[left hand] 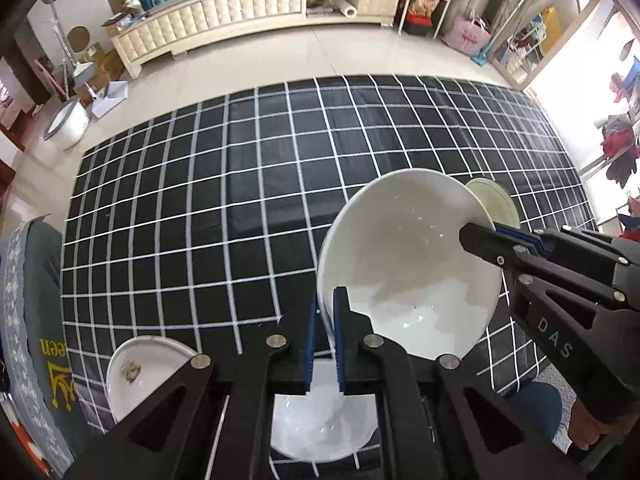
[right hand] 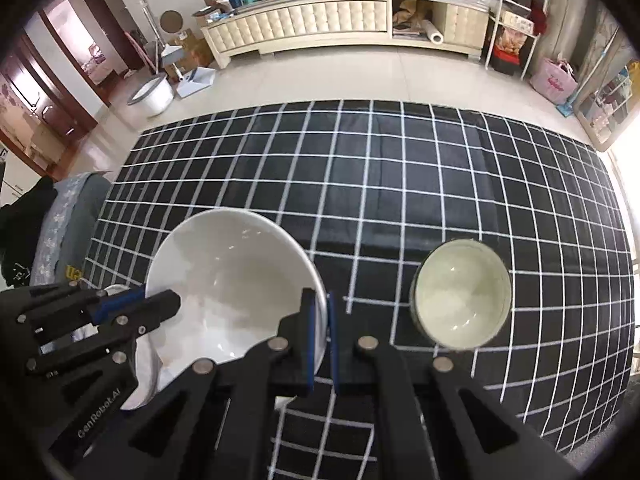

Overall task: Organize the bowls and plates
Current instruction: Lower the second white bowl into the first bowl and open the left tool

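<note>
Black tongs grip one large white bowl (left hand: 404, 264) from two sides. The left tongs (left hand: 326, 320) are pinched on the bowl's near rim, blue pads on either side of the wall, and the right tongs (right hand: 320, 320) are pinched on the rim at the opposite side. Each pair also shows in the other's view, biting the bowl's edge: the right tongs (left hand: 480, 236) from the right of the left wrist view, the left tongs (right hand: 156, 302) from the left of the right wrist view. The large bowl is tilted and held clear above the table (left hand: 240, 184), which wears a black cloth with a white grid. Directly under the large bowl sits a second white bowl (left hand: 320, 428) on the table. Left of the large bowl, near the table edge, lies a white plate with a small floral print (left hand: 136, 372). Right of the large bowl stands a smaller pale green bowl (right hand: 464, 294), upright on the cloth. Beyond the table, a cream tufted cabinet (right hand: 320, 24) lines the far wall.
</note>
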A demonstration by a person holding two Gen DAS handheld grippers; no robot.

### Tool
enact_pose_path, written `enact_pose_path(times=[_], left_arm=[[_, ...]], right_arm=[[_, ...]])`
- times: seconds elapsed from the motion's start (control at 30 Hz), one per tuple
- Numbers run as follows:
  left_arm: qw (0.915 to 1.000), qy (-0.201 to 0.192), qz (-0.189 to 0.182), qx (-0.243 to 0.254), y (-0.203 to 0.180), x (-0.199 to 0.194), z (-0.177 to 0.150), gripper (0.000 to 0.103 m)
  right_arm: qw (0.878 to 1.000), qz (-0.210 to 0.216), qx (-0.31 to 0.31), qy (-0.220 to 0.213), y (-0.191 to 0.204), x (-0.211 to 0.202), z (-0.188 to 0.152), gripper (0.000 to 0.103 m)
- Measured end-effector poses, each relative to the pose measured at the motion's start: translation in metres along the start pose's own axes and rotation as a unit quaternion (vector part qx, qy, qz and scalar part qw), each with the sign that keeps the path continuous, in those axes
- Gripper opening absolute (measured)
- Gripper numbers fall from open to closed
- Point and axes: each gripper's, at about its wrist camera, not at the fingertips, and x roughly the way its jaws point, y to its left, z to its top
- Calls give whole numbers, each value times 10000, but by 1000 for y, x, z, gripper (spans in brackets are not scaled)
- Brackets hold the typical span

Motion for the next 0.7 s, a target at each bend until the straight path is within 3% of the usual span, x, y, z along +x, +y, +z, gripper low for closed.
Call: enact_pose_path(times=[0.3,0.7], left_arm=[[9993,-151,-64,-331,30,-29,-52,7],[9976,100,-161,-662,64,-6,-108,7]], right_arm=[[9998,101,-192,34,43,-2,-23,8],[9982,302,-89,509,68,36,-64,8]])
